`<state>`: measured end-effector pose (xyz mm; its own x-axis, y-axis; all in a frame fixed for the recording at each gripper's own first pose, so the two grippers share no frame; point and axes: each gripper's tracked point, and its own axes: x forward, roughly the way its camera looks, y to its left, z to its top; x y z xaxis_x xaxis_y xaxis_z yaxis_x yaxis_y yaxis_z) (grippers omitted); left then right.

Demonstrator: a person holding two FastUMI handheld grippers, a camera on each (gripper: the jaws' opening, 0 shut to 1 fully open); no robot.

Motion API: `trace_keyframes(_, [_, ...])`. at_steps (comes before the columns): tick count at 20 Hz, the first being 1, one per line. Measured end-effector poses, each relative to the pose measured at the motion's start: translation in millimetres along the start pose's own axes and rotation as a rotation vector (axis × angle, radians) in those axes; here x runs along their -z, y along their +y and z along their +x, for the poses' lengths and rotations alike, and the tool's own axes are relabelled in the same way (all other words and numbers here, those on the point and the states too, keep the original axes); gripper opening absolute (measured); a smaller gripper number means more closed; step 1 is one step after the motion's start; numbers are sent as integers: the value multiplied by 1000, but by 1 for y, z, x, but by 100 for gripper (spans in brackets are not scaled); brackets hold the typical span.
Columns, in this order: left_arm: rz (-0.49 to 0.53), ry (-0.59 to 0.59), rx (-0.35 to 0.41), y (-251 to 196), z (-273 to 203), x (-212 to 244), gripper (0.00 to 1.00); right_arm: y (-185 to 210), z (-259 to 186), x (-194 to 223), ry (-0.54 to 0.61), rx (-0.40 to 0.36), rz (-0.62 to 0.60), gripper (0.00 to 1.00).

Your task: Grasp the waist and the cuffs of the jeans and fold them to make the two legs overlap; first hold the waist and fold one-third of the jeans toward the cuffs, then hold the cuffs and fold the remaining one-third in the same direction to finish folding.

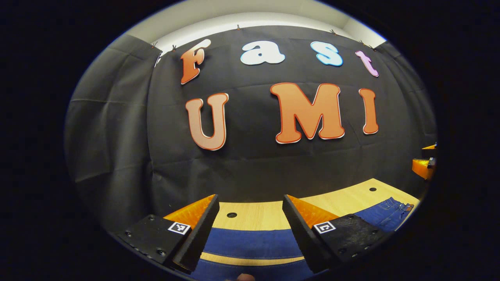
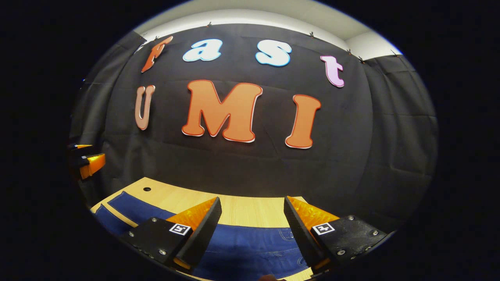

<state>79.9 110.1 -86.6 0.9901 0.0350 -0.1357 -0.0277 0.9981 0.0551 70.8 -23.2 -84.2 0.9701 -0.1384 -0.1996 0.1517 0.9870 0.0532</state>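
Observation:
Dark blue jeans (image 1: 250,244) lie flat on the light wooden table (image 1: 258,214). In the left gripper view the two legs run side by side under my left gripper (image 1: 250,199), a thin strip of table showing between them, and the waist (image 1: 392,210) lies off to the right. The left gripper is open and holds nothing. In the right gripper view the upper part of the jeans (image 2: 250,246) lies beneath my right gripper (image 2: 252,200), also open and empty, while the legs (image 2: 129,210) stretch away to the left. Both grippers hover above the cloth.
The black cloth wall stands close behind the table's far edge. Small round holes (image 1: 231,215) (image 2: 147,189) dot the tabletop. The other gripper shows at the far right of the left gripper view (image 1: 424,166) and at the far left of the right gripper view (image 2: 89,162).

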Motion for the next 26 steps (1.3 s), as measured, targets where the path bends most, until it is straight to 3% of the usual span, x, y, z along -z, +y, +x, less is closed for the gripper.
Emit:
trace_keyframes(11, [-110, 233, -155, 95, 7, 90, 99, -64, 15, 61, 197, 99, 57, 98])
trace_keyframes(17, [-208, 426, -197, 131, -15, 161, 99, -75, 25, 110, 344, 70, 114, 98])
trace_keyframes(23, [-466, 611, -270, 154, -50, 226, 97, -76, 29, 158, 504, 47, 208, 98])
trace_keyframes(26, [-593, 691, -292, 164, -68, 262, 98, -71, 26, 178, 593, 35, 317, 98])
